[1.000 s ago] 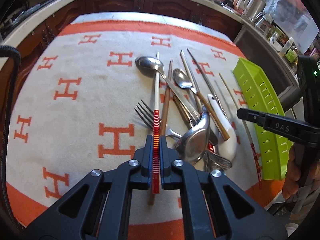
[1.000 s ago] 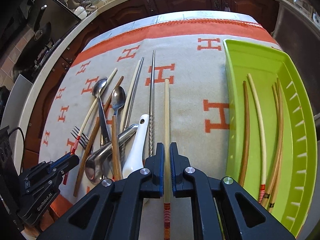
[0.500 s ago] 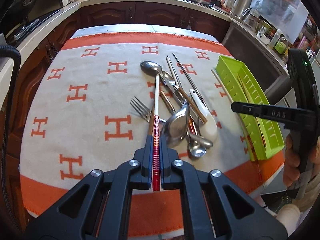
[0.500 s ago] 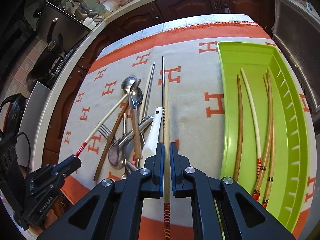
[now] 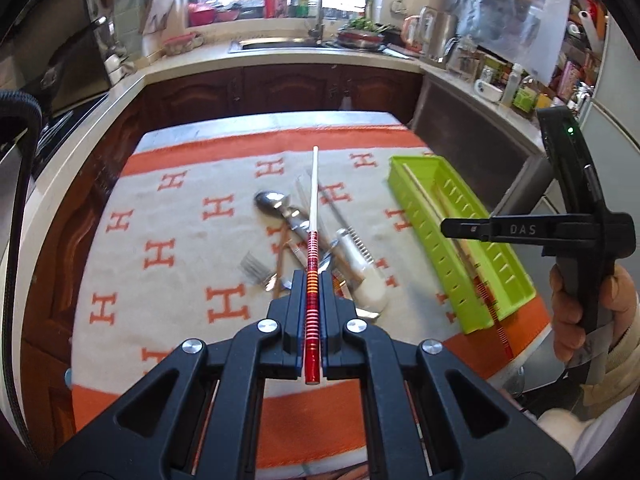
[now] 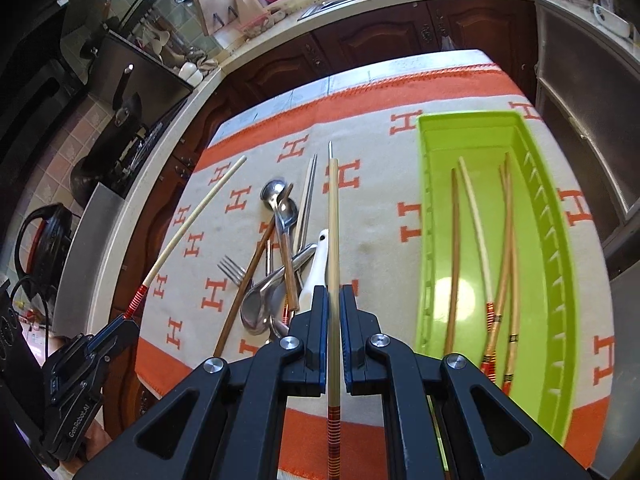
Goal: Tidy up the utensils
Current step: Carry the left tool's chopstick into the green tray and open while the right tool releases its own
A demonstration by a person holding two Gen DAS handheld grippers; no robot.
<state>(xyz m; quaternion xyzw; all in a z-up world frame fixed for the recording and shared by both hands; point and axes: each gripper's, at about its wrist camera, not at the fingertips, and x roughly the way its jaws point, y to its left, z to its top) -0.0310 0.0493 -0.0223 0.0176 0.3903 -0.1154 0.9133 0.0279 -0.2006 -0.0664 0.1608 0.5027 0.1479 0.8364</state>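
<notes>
My left claw (image 5: 311,285) clamps white chopstick (image 5: 314,196), tip toward frame top; right claw (image 6: 331,300) clamps tan chopstick (image 6: 333,216), likewise.

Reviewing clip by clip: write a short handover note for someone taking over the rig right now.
Left gripper: shut on a white chopstick, held above the cloth.
Right gripper: shut on a tan chopstick.
Green tray: on the right of the cloth, with several chopsticks lying inside.
Left to do: drop both held chopsticks in the tray, then sort the pile of spoons, fork and remaining chopsticks mid-cloth.
</notes>
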